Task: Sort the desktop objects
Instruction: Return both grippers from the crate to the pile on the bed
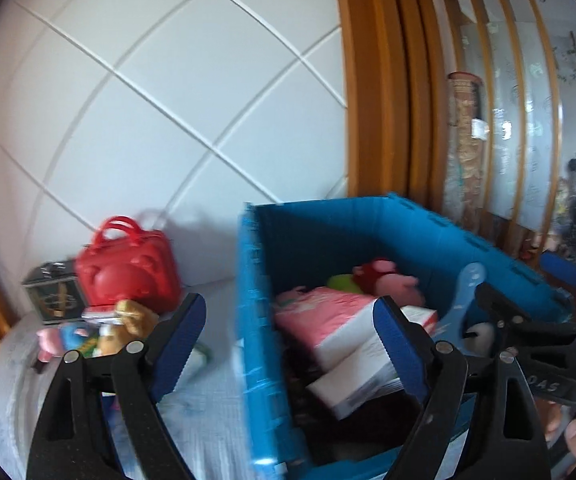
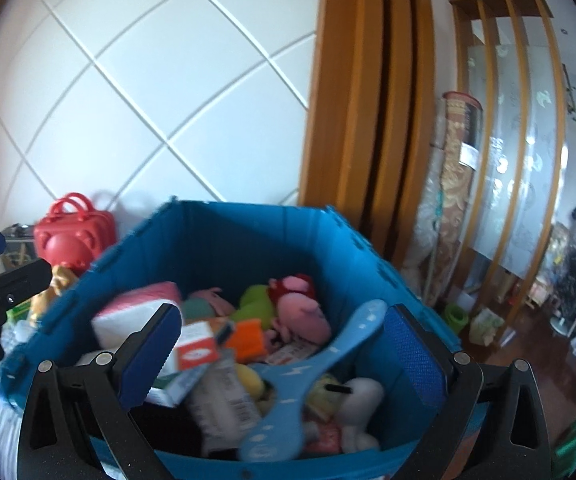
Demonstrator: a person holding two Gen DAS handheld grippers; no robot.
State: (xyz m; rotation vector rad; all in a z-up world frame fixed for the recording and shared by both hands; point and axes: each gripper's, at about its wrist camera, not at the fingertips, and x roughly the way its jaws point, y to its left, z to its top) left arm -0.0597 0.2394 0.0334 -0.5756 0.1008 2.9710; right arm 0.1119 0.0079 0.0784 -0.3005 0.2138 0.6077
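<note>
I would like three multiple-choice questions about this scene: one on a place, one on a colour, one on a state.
1. Where is the red bag?
A. in the crate
B. on the table outside the crate
C. in a gripper

2. What colour is the crate?
A. blue
B. green
C. white

3. How is the right gripper?
A. shut on a box
B. shut, empty
C. open

Answers: 1 B, it stands left of the crate wall; 2 A, its walls are blue; 3 C, its fingers stand wide apart, pressing nothing.
</note>
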